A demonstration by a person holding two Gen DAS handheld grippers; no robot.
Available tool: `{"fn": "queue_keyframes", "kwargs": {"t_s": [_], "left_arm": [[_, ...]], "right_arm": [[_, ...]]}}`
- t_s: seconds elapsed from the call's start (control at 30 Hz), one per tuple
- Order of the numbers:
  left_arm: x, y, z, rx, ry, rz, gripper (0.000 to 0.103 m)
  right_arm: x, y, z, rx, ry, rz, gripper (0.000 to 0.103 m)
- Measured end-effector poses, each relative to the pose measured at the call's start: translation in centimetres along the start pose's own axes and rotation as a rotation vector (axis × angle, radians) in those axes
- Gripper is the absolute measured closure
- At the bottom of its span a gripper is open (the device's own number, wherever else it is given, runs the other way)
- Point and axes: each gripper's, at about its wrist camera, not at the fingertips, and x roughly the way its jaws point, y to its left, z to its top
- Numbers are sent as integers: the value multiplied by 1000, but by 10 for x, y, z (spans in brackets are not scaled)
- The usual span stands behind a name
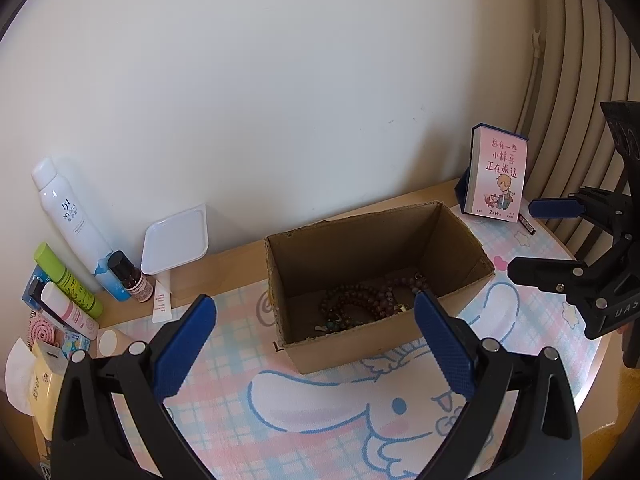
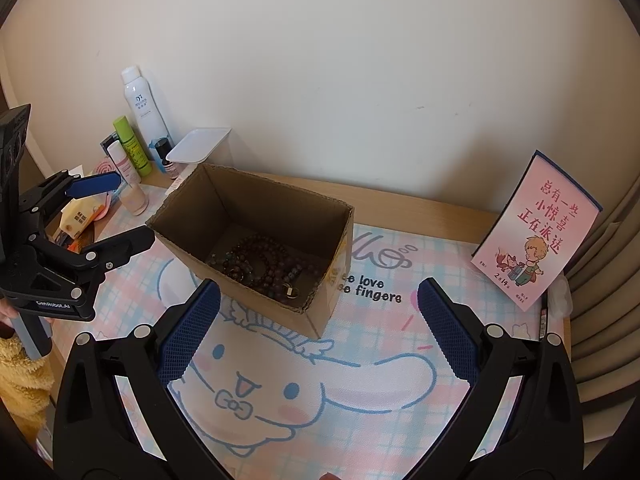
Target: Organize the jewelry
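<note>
An open cardboard box (image 1: 352,350) stands on a pastel cartoon desk mat (image 1: 320,420). Several dark beaded bracelets (image 1: 368,306) lie piled on its floor; they also show in the right wrist view (image 2: 264,266) inside the box (image 2: 320,312). My left gripper (image 1: 316,320) is open and empty, hovering in front of the box. My right gripper (image 2: 320,308) is open and empty, near the box's front corner. The right gripper also shows at the right edge of the left wrist view (image 1: 524,236), and the left gripper at the left of the right wrist view (image 2: 128,212).
A white spray can (image 1: 68,220), green tube (image 1: 68,280), small dark bottle (image 1: 130,276) and other toiletries crowd the left back corner. A white tray (image 1: 176,240) leans on the wall. A pink calendar card (image 1: 498,174) stands at the right back. Curtain folds (image 1: 580,80) hang right.
</note>
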Motion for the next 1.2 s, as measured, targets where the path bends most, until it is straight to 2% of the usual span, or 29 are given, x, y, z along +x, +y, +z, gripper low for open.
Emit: {"fn": "queue_keyframes", "kwargs": {"t_s": [1.2], "left_arm": [[3, 2, -1, 3, 19, 2, 5]], "right_arm": [[3, 2, -1, 0, 5, 3, 9]]}}
